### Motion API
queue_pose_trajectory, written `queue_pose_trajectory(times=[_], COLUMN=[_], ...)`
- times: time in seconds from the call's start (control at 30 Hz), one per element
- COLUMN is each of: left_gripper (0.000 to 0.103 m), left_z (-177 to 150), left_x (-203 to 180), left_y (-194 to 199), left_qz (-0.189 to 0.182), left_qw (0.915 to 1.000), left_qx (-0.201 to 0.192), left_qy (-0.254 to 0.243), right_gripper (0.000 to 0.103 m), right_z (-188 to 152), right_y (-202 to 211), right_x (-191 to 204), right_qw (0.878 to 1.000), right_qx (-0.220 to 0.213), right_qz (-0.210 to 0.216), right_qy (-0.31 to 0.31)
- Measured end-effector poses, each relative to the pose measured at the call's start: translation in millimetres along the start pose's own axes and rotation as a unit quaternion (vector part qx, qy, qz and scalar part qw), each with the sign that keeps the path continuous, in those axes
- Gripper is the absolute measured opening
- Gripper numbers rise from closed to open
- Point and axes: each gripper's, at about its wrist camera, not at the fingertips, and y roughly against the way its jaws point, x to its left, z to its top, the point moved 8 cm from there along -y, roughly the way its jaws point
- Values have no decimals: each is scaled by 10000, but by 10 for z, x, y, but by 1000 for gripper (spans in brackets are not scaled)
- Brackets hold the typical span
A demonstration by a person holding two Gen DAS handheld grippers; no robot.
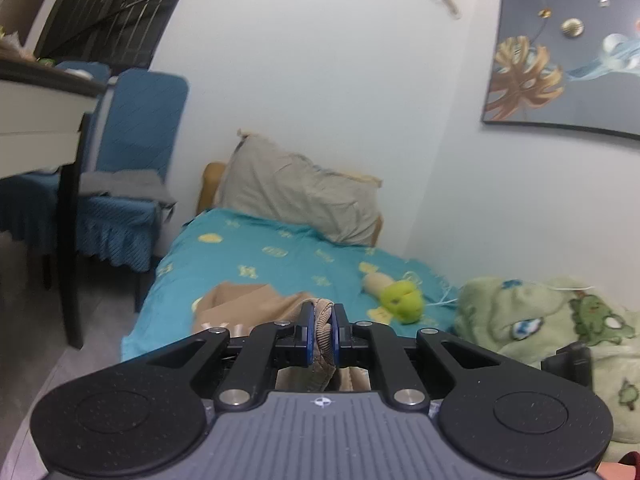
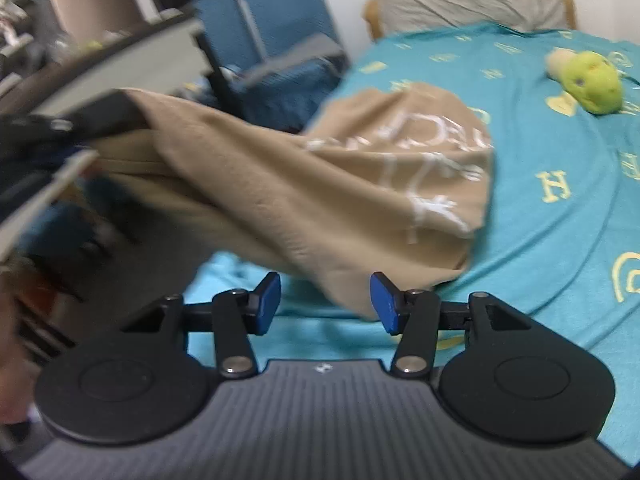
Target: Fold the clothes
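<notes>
1. Two grippers are under my control. My left gripper (image 1: 322, 330) has its blue fingers (image 1: 306, 332) clamped on a bunched, ribbed edge of the tan shirt (image 1: 256, 304).
2. Right gripper (image 2: 325, 303): fingers (image 2: 267, 303) spread wide apart, nothing between them. It sits just in front of the shirt's lowest hanging corner; whether the right pad touches the cloth, I cannot tell.
3. Shirt (image 2: 320, 200), right wrist view: tan, with white lettering. One end is lifted toward the upper left, where a blurred black shape, my left gripper (image 2: 60, 128), holds it. The other end lies on the bed (image 2: 560, 216), and the middle sags in a diagonal span between the two.
4. Bed (image 1: 248, 256), left wrist view: teal sheet with a yellow pattern. The shirt lies near its foot.
5. Pillow (image 1: 300, 196): grey, propped at the head of the bed against the wall.
6. Toy (image 1: 400, 298): green and beige plush, lying on the sheet to the right of the shirt, apart from it.
7. Blanket (image 1: 560, 328): pale green, with cartoon figures, heaped at the right side of the bed.
8. Chair (image 1: 136, 184): blue cover, standing left of the bed, partly under a desk (image 1: 44, 108).
9. Picture (image 1: 564, 52): hangs on the wall, upper right.
</notes>
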Motion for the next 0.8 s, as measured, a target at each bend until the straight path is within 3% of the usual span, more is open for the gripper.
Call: queue_pose_trajectory(times=[0.13,0.3,0.43,0.53,0.63,0.73,0.8], left_gripper=[9,10,10,10,10,10,10], left_z=[-48,-246,-497,-617,-598,-534,-473], left_x=[189,248,246,249,227,192,171], left_y=[-123,-360,-590,-685,-668,-610,-555], left_qz=[81,133,224,248,240,139,17], left_qw=[9995,9975,9924,9892,9896,9915,9934], left_qx=[230,687,1207,1441,1418,1285,1115], left_qy=[193,89,-80,-65,-3,143,264], right_gripper=[53,53,54,54,56,78,82], right_z=[8,157,237,249,249,242,214], right_y=[-149,67,215,237,243,242,190], right_x=[-315,-802,-976,-861,-699,-514,-331], right_qw=[9976,9846,9768,9833,9903,9951,9961], right_qx=[147,-435,-718,-731,-705,-688,-674], right_qz=[-557,-1163,-1599,-1313,-912,-542,-564], right_qy=[-385,-1228,-1227,-1024,-776,-450,59])
